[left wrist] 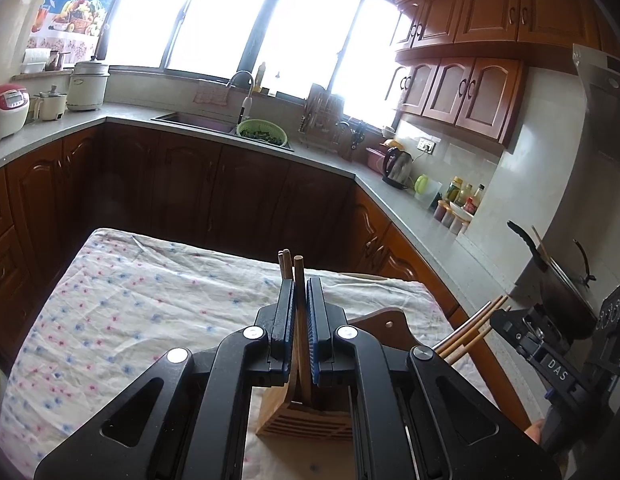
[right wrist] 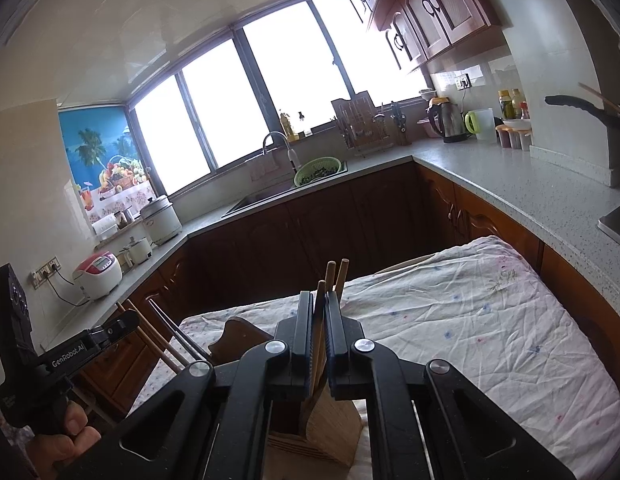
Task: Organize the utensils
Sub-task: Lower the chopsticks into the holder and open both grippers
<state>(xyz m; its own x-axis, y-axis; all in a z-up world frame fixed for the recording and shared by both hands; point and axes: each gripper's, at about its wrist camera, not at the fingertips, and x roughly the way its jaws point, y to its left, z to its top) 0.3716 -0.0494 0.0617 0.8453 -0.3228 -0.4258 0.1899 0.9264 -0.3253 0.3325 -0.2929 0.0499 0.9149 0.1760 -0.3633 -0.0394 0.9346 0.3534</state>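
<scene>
Both sets of jaws closed tight on wooden chopsticks above the table.

Left gripper [left wrist: 297, 300] and right gripper [right wrist: 318, 314] each clamped on upright chopsticks [left wrist: 298, 280], directly over a wooden holder [left wrist: 305, 420] on the flowered cloth [left wrist: 129, 300]; brown cutting board [left wrist: 390, 322] just beside, kitchen counter [left wrist: 410, 216] beyond.

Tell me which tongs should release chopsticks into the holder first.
Left, probably. The left tongs grip chopsticks that run straight down into the open slot of the holder. The right tongs also grip a bundle, but its lower ends are hidden behind the holder wall.
</scene>
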